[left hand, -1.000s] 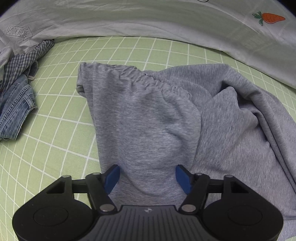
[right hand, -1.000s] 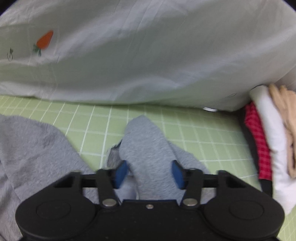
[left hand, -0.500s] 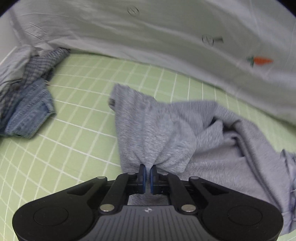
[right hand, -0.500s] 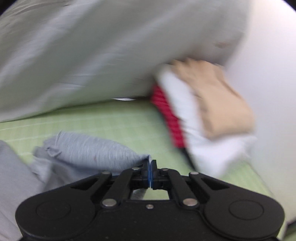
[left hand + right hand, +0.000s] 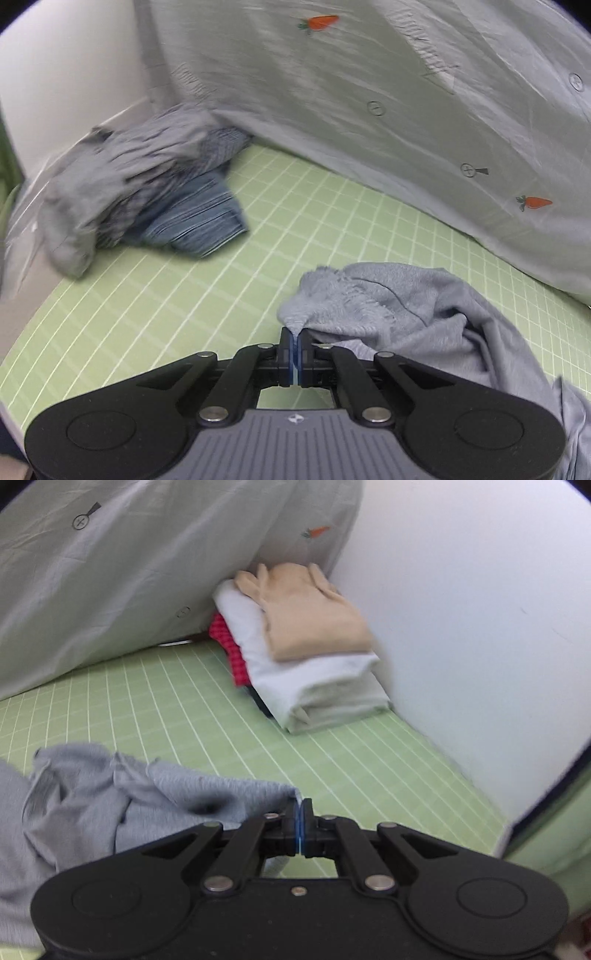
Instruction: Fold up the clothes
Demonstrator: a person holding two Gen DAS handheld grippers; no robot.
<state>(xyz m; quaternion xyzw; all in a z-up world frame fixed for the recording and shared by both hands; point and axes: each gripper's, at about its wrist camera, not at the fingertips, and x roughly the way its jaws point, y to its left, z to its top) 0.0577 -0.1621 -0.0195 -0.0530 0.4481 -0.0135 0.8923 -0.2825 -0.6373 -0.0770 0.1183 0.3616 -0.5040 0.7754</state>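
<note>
A grey knit garment [image 5: 399,310] lies bunched on the green grid mat [image 5: 184,306]. My left gripper [image 5: 295,341] is shut on a pinched corner of it, with the cloth trailing off to the right. In the right wrist view the same grey garment [image 5: 110,797] spreads to the left, and my right gripper [image 5: 300,814] is shut on its other edge above the mat [image 5: 369,771].
A heap of unfolded clothes, denim and checked cloth [image 5: 147,199], lies at the mat's far left. A stack of folded clothes, beige on white on red [image 5: 303,646], stands against the white wall [image 5: 480,627]. A grey carrot-print sheet [image 5: 369,92] hangs behind.
Both grippers were open over the grey garment one second ago and have shut on it. They have since swung apart, left toward the heap, right toward the folded stack, pulling the cloth.
</note>
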